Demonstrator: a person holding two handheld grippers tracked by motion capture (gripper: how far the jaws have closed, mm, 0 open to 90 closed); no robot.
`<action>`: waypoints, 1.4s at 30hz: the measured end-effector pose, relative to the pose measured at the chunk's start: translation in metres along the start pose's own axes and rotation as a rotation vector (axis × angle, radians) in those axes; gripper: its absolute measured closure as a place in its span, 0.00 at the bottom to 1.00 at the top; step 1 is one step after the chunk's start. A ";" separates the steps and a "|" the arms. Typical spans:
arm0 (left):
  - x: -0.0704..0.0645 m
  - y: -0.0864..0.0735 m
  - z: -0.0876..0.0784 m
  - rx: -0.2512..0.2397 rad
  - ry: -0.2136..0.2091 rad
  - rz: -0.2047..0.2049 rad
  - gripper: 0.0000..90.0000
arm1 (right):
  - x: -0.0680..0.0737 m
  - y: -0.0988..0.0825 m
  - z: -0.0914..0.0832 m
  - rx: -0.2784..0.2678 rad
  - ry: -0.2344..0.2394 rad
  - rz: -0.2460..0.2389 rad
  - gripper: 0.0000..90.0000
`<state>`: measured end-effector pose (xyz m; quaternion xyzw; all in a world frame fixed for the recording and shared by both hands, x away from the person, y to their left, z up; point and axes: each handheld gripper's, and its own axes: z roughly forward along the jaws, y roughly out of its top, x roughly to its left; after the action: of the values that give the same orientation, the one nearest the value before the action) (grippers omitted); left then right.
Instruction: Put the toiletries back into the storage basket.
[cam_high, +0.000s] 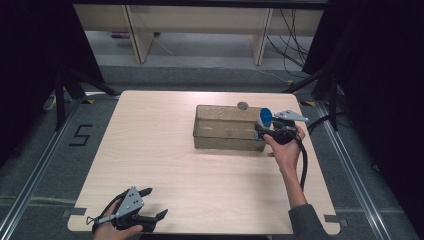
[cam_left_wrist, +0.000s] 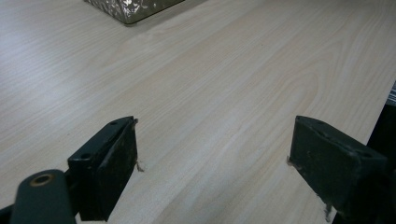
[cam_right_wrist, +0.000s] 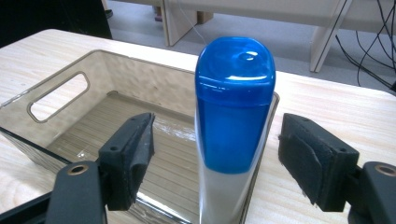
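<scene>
A tube (cam_right_wrist: 233, 135) with a blue cap and a pale body stands upright at the right end of a clear plastic bin (cam_right_wrist: 140, 79). It seems to stand inside the bin, leaning on the end wall. From the high view I see its blue cap (cam_high: 265, 117) poking up above the bin's right end.

My right gripper (cam_right_wrist: 215, 158) has its jaws spread on either side of the tube, with a gap between each pad and the tube, so nothing is grasped. From above, the right gripper (cam_high: 272, 131) sits just off the bin's right end, held in a hand.

The bin (cam_high: 227, 129) is see-through, with a ribbed floor and a slot handle cut into its far end wall. It lies on the right half of the table (cam_high: 150, 150), closer to the far edge than to the near one. A small round grey thing (cam_high: 242, 105) lies on the table just beyond the bin's far wall.

My left gripper (cam_high: 152, 202) rests well apart from all this, at the table's near left corner, pointing right. Its jaws (cam_left_wrist: 215, 172) are released wide over bare light wood, holding nothing.
</scene>
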<state>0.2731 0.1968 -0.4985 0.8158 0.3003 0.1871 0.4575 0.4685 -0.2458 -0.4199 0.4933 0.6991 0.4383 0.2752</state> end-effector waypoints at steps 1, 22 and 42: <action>0.000 0.000 0.000 -0.001 0.000 0.000 0.16 | -0.002 0.000 -0.001 -0.009 0.008 -0.018 0.31; 0.000 0.000 0.000 0.002 -0.003 0.000 0.16 | -0.001 -0.007 -0.024 -0.054 0.051 0.025 0.23; 0.000 0.000 -0.001 -0.014 -0.007 -0.006 0.16 | 0.004 -0.012 -0.032 -0.045 0.053 0.048 0.23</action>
<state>0.2724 0.1969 -0.4979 0.8123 0.2998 0.1848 0.4649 0.4352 -0.2546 -0.4157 0.4920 0.6839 0.4735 0.2570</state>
